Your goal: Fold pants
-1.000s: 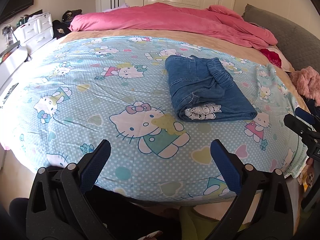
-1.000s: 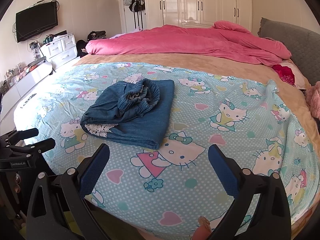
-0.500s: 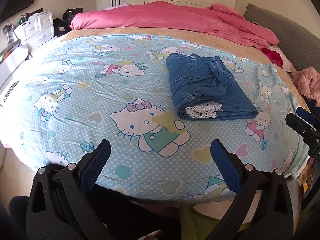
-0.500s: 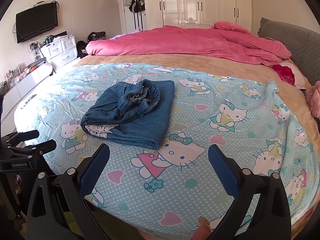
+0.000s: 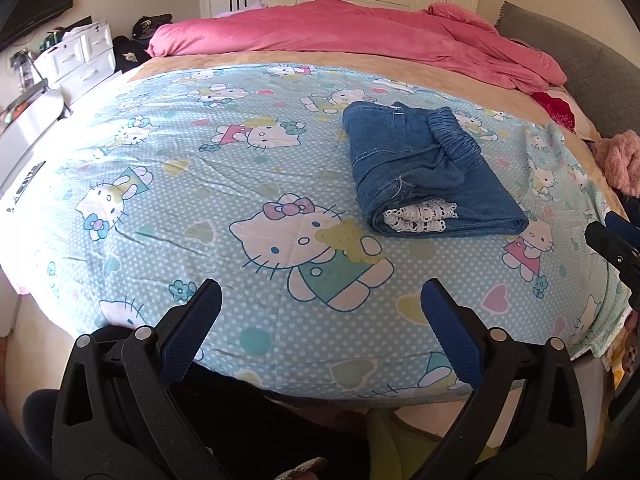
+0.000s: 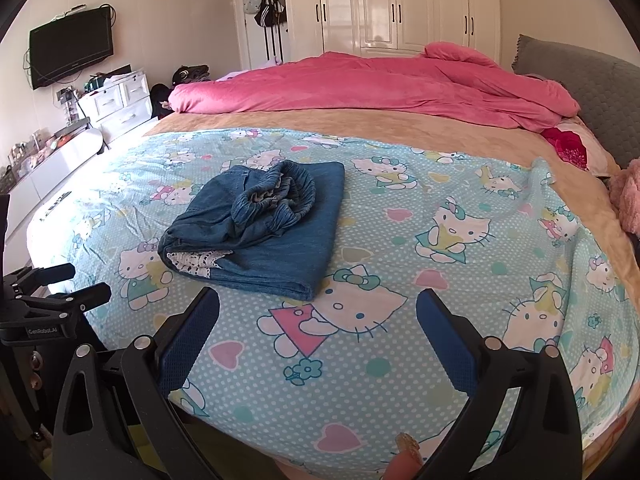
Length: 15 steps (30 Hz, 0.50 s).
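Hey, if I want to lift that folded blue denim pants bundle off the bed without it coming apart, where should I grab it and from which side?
Grip the folded blue denim pants bundle at its thick rolled end, where the white lace trim peeks out. That end faces you and stacks all the layers together. Come in low from the near bed edge with the right tongs, which are open and closest.

The left gripper (image 5: pixel 320 316) has matte black plastic arms with triangular cutouts, silver screw heads at the pivots, and textured dark-blue fingertip pads (image 5: pixel 188 332). The right gripper (image 6: pixel 318 320) matches, with identical blue pads (image 6: pixel 448 340). White "GenRobot.AI" lettering marks the left gripper's black body.
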{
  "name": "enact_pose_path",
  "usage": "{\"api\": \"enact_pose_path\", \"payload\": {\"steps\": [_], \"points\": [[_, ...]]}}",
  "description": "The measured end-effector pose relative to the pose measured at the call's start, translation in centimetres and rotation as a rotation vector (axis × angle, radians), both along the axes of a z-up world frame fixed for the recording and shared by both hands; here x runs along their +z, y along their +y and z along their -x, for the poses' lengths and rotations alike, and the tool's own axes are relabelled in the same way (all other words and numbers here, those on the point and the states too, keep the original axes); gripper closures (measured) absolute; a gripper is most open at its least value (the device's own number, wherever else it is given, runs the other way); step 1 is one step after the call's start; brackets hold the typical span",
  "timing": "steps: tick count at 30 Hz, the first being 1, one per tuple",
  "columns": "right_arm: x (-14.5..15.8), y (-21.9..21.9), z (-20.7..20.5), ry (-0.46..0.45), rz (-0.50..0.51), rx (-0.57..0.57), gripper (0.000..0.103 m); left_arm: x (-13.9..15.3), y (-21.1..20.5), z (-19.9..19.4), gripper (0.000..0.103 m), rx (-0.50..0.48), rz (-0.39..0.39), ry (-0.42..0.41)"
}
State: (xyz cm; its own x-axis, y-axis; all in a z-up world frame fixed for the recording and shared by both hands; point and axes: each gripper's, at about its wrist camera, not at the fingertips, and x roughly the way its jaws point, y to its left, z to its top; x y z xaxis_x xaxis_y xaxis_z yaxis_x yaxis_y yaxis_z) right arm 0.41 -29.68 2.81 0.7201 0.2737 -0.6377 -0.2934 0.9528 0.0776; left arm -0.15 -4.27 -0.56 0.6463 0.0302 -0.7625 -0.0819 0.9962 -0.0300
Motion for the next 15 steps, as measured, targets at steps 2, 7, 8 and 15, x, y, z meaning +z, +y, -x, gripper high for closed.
{"api": "enact_pose_path", "payload": {"steps": [2, 7, 8, 15], "points": [[-0.02, -0.03, -0.02, -0.001, 0.001, 0.0, 0.005, 0.01, 0.0, 0.02, 0.009, -0.004, 0.003, -0.001], [-0.2, -0.15, -0.15, 0.004, 0.001, -0.01, 0.005, -0.17, -0.03, -0.09, 0.009, -0.011, 0.007, 0.007], [-0.22, -0.16, -0.23, 0.004, 0.001, -0.012, 0.005, -0.19, -0.04, -0.12, 0.009, -0.013, 0.008, 0.008], [-0.58, -0.1, -0.67, 0.013, 0.009, -0.029, 0.005, -0.42, 0.43, -0.56, 0.009, 0.045, -0.046, 0.031]]}}
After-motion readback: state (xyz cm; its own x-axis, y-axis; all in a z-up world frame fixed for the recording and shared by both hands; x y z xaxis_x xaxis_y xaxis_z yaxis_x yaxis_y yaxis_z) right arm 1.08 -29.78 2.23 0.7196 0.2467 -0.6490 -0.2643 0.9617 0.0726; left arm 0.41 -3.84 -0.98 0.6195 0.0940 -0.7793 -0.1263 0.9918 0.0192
